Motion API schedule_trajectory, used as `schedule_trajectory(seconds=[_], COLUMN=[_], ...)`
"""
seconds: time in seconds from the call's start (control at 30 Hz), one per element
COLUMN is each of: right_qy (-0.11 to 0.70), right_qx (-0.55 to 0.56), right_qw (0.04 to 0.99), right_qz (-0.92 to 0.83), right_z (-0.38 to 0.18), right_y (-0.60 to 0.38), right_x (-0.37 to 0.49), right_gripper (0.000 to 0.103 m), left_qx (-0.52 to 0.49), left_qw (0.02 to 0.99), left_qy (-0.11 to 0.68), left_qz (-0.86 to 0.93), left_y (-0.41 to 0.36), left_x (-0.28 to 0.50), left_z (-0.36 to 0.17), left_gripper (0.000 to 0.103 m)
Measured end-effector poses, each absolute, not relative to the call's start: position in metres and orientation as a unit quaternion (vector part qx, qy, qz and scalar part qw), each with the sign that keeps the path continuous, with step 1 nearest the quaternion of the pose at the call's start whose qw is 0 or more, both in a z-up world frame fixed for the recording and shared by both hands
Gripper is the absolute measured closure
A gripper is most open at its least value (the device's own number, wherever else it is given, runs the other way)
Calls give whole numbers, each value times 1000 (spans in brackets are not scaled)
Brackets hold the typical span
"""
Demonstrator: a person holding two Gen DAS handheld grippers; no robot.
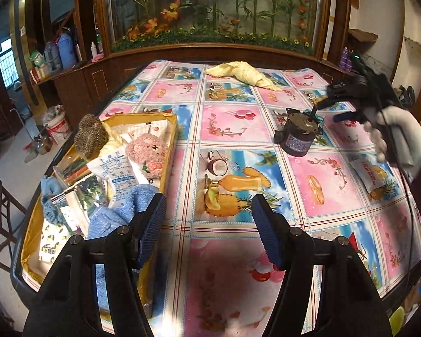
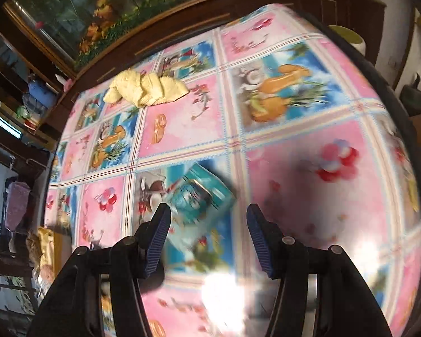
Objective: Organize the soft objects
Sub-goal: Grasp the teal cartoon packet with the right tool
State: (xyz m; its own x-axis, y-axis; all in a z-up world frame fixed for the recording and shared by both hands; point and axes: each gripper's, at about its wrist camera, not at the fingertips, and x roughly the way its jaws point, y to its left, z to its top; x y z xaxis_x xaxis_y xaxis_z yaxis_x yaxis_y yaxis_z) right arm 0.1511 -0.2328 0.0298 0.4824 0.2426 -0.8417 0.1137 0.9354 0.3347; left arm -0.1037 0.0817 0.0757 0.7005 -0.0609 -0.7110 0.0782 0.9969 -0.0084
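A yellow cloth (image 1: 242, 73) lies crumpled at the table's far edge; it also shows in the right wrist view (image 2: 146, 88). A cardboard box (image 1: 169, 143) at the left holds a pink plush (image 1: 148, 151), a brown woven toy (image 1: 90, 136), a blue towel (image 1: 120, 213) and several packets. My left gripper (image 1: 209, 226) is open and empty above the tablecloth, beside the box. My right gripper (image 2: 209, 241) is open and empty, hovering over a teal packet (image 2: 202, 196); it shows in the left wrist view (image 1: 329, 111) at the right, held by a white-gloved hand.
A dark cylindrical motor (image 1: 300, 134) stands on the table (image 1: 224, 252) right of centre. A white sachet (image 1: 367, 174) lies near the right edge. A wooden cabinet with a flower display (image 1: 210, 11) runs behind the table. A chair (image 1: 0, 219) stands at the left.
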Motion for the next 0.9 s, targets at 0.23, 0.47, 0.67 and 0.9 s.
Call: schedule_trajectory(seconds=[0.23,0.47,0.67,0.9], right_qy=[534,555,552,474], right_qx=[78,67,75,75], right_qw=[842,829,826,876], right_qz=[6,12,86,45], right_z=[11,12,20,58], right_y=[-199,-215,-197,-205], right_x=[182,132,77,128], right_gripper=[58,89,92,53], left_qx=[2,-21,-26,-16], left_qw=[911,904,904,905], left_qy=[409,420,421,418], left_qz=[-50,-69,-76,-78], left_y=[82,84,82,76], left_x=[-89,-88,-100,-108], left_z=[60,55,60,64], left_gripper=[39,39,39,39])
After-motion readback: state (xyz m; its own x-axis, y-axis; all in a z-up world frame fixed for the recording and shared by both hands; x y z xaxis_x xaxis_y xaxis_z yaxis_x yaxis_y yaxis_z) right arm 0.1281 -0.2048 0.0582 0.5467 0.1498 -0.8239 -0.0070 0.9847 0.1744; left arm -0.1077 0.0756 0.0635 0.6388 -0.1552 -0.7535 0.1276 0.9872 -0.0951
